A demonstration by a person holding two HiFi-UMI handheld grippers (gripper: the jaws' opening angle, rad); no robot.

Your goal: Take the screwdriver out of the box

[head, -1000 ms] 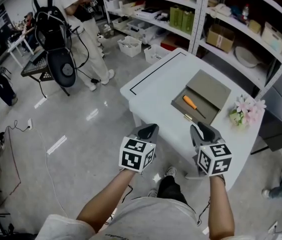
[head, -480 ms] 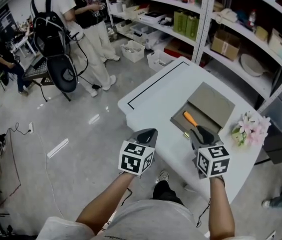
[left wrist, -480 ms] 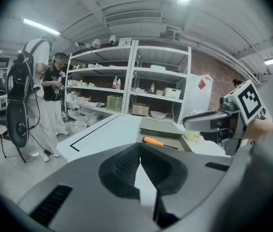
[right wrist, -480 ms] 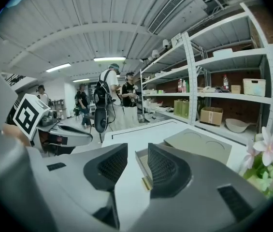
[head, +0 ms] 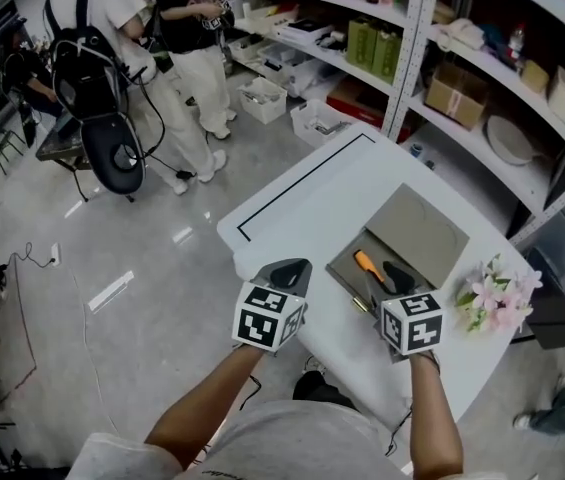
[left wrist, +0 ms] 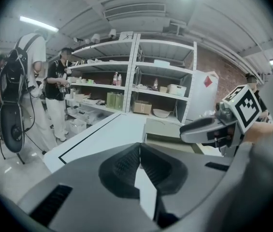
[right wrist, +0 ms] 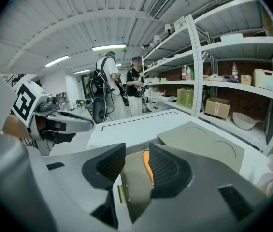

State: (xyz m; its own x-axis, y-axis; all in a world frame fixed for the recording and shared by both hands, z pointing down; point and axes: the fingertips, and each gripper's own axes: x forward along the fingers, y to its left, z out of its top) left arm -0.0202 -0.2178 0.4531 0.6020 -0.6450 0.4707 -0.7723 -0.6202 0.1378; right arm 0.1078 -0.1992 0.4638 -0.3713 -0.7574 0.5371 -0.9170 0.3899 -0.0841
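Reaching for the screwdriver is the step in hand, I judge. It lies inside the open box at about 11 o'clock from the right tool, orange handle toward 10 o'clock and its shaft running toward 4 o'clock under that tool. The right tool's jaws are opening and hold nothing; in the right gripper view the orange handle shows through the gap, beyond the pads and not touched. The left tool has its jaws closed tip to tip with nothing in them, and it hovers at the worktop's near edge, at 9 o'clock of the box.

To do this well, the right tool should probably come down over the handle with one pad on each side of it, across its length, and close only when both pads are below the handle's widest part. A straight lift would then clear the box wall.

Edges to mind: the box's near wall with its brass latch sits at 6 o'clock of the handle, and the lid lies flat at 1 o'clock. The flowers stand at 3 o'clock of the box, near the right forearm's path. Open worktop spreads toward 10 and 11 o'clock, inside the black line, which looks the safest room for carrying the screwdriver.
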